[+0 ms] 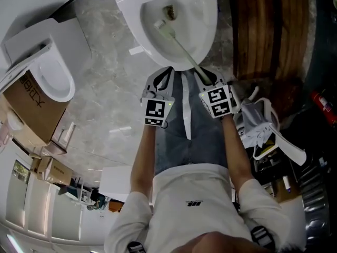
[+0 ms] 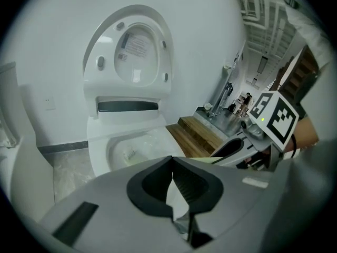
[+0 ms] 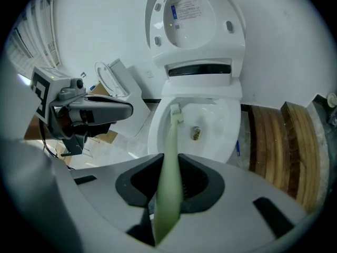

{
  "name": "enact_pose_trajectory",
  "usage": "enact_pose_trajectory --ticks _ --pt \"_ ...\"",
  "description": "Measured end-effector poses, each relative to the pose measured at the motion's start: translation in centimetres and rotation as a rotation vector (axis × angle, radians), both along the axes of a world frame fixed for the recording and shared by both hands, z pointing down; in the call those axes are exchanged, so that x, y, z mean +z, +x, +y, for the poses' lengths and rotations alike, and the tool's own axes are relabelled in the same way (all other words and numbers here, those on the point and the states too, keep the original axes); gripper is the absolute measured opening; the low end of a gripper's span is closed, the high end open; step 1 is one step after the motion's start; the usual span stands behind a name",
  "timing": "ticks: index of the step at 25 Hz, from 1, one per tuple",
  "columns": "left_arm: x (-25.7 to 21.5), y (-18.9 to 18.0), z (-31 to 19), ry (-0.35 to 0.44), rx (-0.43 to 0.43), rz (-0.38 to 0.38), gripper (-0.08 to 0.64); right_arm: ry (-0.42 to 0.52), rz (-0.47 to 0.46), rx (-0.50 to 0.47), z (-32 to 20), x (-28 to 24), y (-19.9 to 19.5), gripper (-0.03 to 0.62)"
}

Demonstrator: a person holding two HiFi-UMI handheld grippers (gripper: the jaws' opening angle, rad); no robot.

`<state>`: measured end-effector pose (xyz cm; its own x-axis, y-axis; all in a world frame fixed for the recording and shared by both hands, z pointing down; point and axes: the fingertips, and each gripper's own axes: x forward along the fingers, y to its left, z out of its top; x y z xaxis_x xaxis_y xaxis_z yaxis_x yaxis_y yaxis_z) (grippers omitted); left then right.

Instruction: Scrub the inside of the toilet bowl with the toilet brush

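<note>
Currently, by item:

Right gripper: clamped on the pale green handle of the toilet brush, with the handle pinched between both jaws and running forward out of them.
Toilet brush: slants from the right gripper down over the near rim into the toilet bowl; bristle head inside the bowl, low against the white inner wall, near the drain opening and on the left gripper's side of it.
Left gripper: jaws together at the tips, nothing between them; held beside the right gripper, just short of the bowl's near rim, apart from the brush.
Toilet bowl: lid and seat raised upright behind it.
Surroundings: marbled floor; wooden platform on the right gripper's side; cardboard box at far left.
</note>
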<state>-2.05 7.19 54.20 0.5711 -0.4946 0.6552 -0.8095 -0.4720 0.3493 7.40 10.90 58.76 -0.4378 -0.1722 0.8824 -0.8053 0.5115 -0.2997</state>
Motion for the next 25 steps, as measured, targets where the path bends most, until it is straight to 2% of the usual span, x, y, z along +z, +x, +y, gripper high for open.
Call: enact_pose_trajectory --ticks 7,12,25 --pt "2.0 0.1 0.1 -0.022 -0.058 -0.015 0.009 -0.041 -0.004 -0.025 0.0 2.7 0.0 0.075" --pt "2.8 0.3 0.2 -0.038 -0.098 -0.010 0.009 -0.105 0.021 -0.069 0.7 4.5 -0.4 0.075" --pt "2.9 -0.3 0.5 -0.048 -0.138 -0.024 0.009 -0.187 0.045 -0.123 1.3 6.9 -1.4 0.075"
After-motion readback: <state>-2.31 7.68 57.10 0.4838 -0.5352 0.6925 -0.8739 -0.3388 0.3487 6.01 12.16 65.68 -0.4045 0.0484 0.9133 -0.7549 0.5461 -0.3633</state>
